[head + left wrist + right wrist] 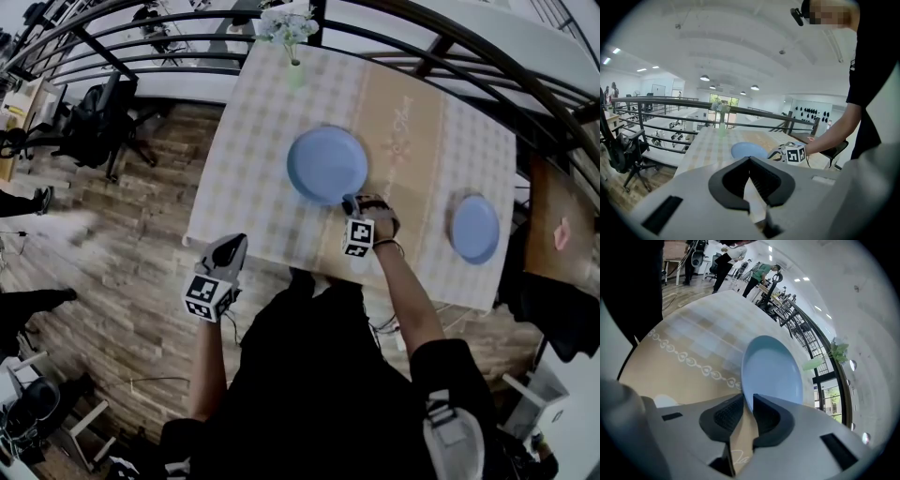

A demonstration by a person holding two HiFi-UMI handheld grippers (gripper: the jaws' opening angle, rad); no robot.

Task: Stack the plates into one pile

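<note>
A large blue plate [326, 164] lies in the middle of the checked table [253, 216]. A smaller blue plate [474, 228] lies near the table's right end. My right gripper [349, 200] sits at the large plate's near rim. In the right gripper view the plate [773, 371] has its rim caught between the jaw tips of the right gripper [749, 395], which is shut on it. My left gripper [234, 244] hangs off the table's near left edge, over the wooden floor. The left gripper [750, 158] is shut and holds nothing; its view shows the large plate [747, 150] ahead.
A vase of flowers [292, 37] stands at the table's far edge. A black railing [169, 42] curves behind the table. An office chair [94, 122] stands on the floor at the left. A dark wooden seat [558, 225] is beyond the right end.
</note>
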